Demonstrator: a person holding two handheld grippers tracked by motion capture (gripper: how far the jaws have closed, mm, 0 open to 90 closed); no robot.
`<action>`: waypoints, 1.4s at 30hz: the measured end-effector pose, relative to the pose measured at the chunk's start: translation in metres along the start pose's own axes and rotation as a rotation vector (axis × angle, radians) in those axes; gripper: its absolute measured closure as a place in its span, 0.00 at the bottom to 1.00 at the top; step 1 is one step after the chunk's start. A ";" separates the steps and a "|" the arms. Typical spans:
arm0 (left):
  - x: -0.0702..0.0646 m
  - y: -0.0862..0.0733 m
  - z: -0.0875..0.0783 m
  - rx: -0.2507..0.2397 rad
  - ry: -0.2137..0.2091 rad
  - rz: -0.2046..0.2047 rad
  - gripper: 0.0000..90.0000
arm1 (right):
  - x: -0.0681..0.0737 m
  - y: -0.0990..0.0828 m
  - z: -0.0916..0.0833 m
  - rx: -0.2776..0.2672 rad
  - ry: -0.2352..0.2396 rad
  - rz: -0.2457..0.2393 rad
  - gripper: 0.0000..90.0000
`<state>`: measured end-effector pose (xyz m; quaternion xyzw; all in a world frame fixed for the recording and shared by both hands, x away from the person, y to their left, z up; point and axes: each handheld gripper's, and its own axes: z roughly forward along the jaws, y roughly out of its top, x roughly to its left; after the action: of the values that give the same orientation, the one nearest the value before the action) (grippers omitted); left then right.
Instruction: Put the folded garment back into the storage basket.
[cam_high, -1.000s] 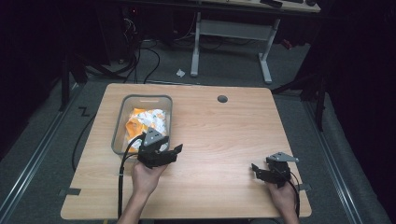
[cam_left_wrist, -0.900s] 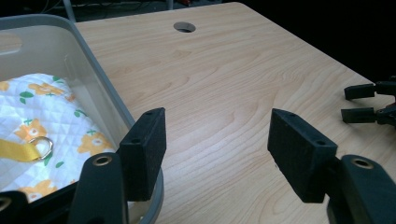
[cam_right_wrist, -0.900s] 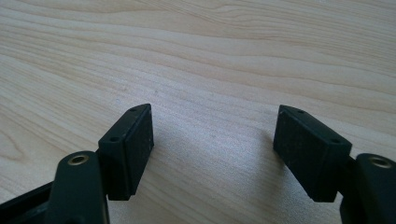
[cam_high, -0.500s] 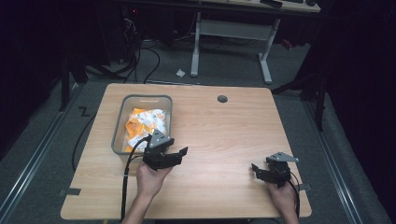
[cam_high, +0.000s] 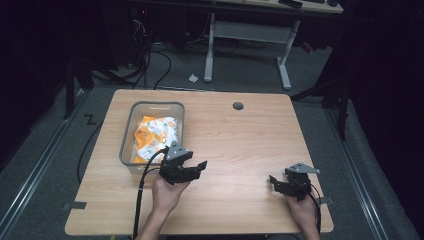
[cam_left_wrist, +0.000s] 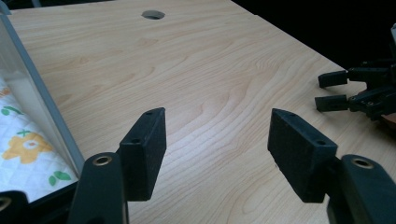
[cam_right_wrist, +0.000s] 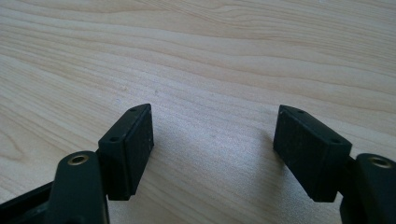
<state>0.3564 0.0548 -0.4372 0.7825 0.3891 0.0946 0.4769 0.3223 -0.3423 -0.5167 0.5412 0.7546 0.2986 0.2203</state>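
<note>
High view — bin (cam_high: 131, 131) just beside left gripper (cam_high: 196, 167)

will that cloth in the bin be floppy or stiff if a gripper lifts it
Probably floppy: the cloth lies crumpled in folds inside the bin. Likely light too, since its quilted weave looks thin in the left gripper view. It may drape and snag the bin's wall when lifted.

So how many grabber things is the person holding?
2. The left gripper is beside the clear bin of patterned cloth; the right gripper rests near the table's right front corner. Both jaws open, empty.
</note>
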 end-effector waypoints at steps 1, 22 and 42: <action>0.000 0.000 0.001 0.003 -0.001 0.001 0.42 | 0.000 0.000 0.000 -0.001 0.000 -0.002 0.32; -0.010 -0.008 0.023 0.047 -0.030 0.012 0.42 | 0.000 0.000 0.000 0.000 0.000 0.000 0.32; -0.017 -0.019 0.046 0.103 -0.030 0.018 0.42 | 0.000 0.000 0.000 -0.001 0.000 -0.002 0.32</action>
<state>0.3586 0.0161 -0.4734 0.8107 0.3790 0.0670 0.4411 0.3223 -0.3424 -0.5167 0.5401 0.7551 0.2988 0.2208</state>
